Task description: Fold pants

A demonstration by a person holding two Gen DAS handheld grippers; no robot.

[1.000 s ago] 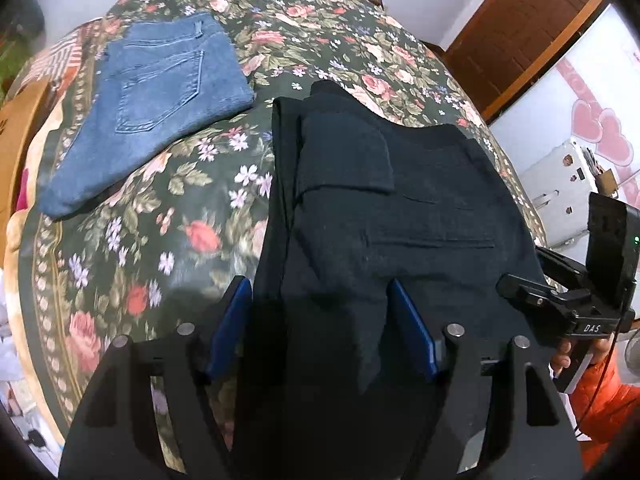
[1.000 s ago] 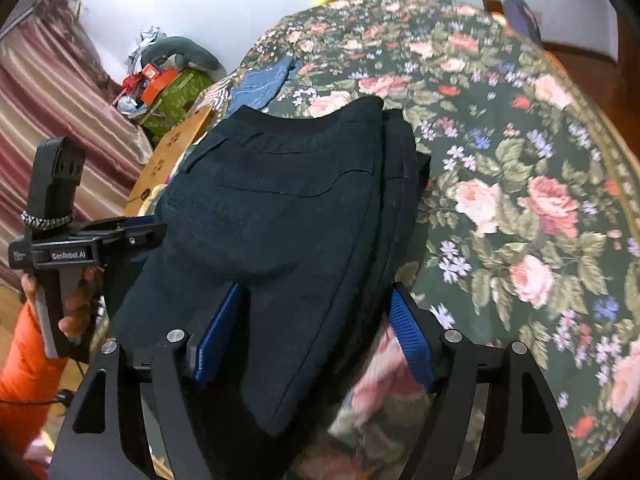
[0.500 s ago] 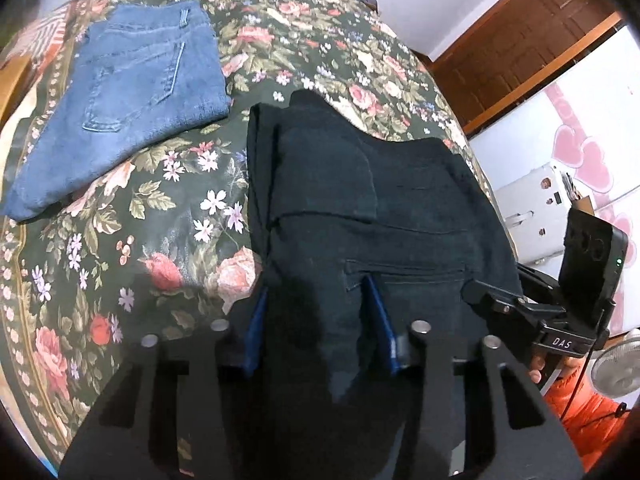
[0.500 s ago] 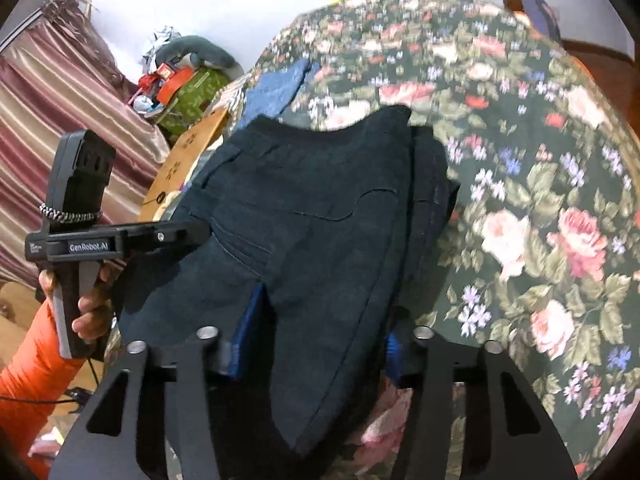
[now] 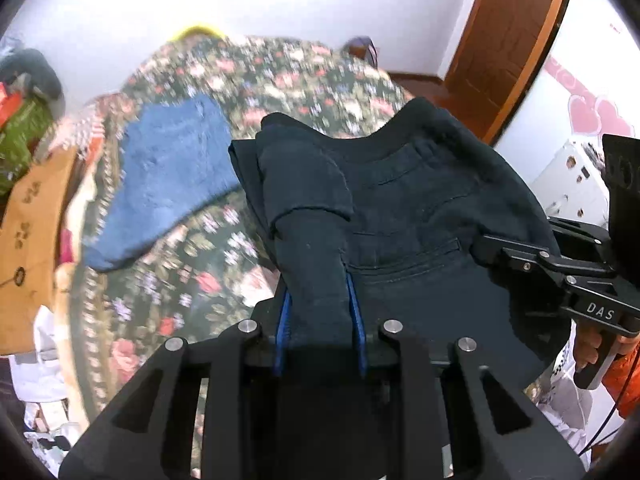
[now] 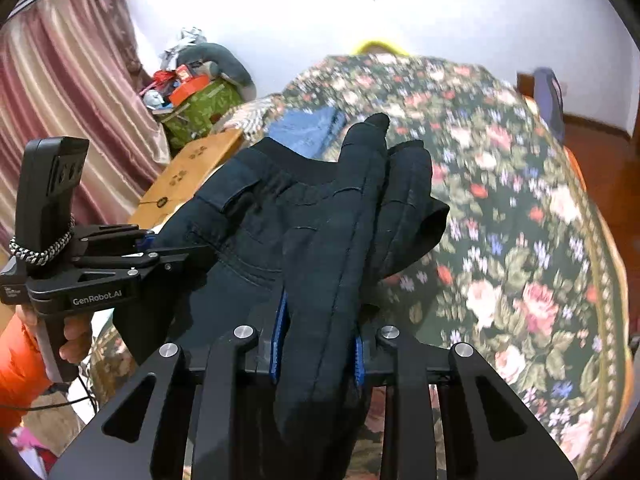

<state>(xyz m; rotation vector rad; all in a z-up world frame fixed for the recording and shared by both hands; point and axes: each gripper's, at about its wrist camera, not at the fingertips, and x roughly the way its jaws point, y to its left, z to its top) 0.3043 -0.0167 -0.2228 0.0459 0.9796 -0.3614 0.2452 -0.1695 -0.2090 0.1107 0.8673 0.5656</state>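
The black pants are folded and lifted off the floral bed cover, hanging between my two grippers. My left gripper is shut on the near left edge of the pants. My right gripper is shut on the near right edge of the black pants. The right gripper also shows at the right of the left wrist view, and the left gripper at the left of the right wrist view. The far part of the pants droops toward the bed.
Folded blue jeans lie on the floral bed cover at the far left. A brown cardboard box stands by the bed's left side. A wooden door is at the far right. Curtains and clutter are left.
Both grippers closed on the near edge of the black pants and lifted it up off the bed. The views tilted upward toward the wall.
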